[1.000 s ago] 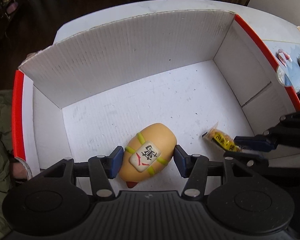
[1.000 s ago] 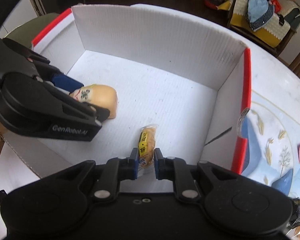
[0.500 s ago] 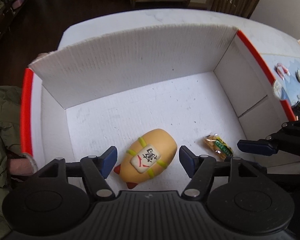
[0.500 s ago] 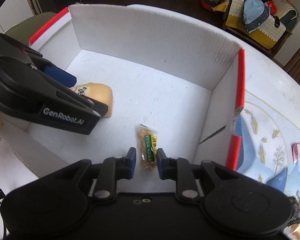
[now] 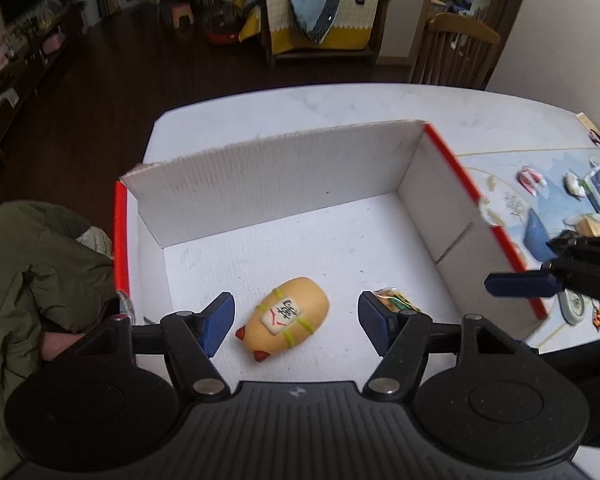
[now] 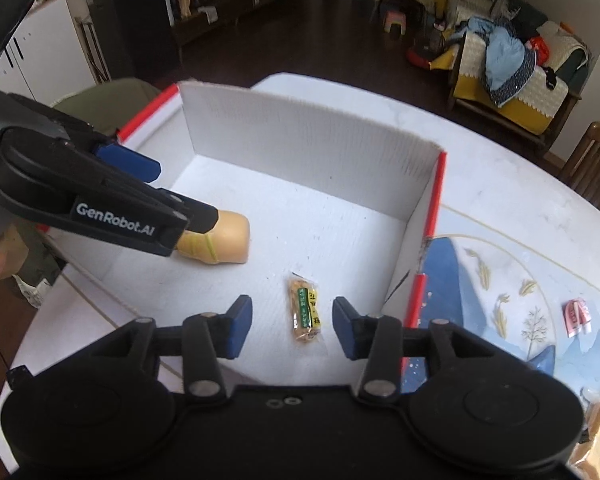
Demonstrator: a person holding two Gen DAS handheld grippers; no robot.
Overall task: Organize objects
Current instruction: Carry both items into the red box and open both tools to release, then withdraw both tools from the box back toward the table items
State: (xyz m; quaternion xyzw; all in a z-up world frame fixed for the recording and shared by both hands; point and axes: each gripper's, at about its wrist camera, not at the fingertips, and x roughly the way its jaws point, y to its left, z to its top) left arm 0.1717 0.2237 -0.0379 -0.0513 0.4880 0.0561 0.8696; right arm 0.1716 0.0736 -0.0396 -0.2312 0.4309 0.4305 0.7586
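Note:
A white cardboard box (image 5: 276, 184) with red edges stands open on the table; it also shows in the right wrist view (image 6: 312, 148). An orange toy (image 5: 286, 316) with a white label lies on its floor, partly hidden by the left gripper in the right wrist view (image 6: 220, 242). A small snack packet (image 6: 306, 308) lies beside it, half hidden in the left wrist view (image 5: 394, 300). My left gripper (image 5: 296, 322) is open and empty above the toy. My right gripper (image 6: 292, 326) is open and empty above the packet.
To the right of the box, a blue patterned mat (image 6: 512, 280) holds small items, among them a pink packet (image 6: 578, 316) and a bagged snack (image 6: 594, 432). A green jacket (image 5: 24, 276) lies left of the box. A wooden chair (image 5: 456, 52) stands behind the table.
Both grippers opened, let go of the toy and the packet, and rose back out of the box. The toy and packet now lie on the box floor.

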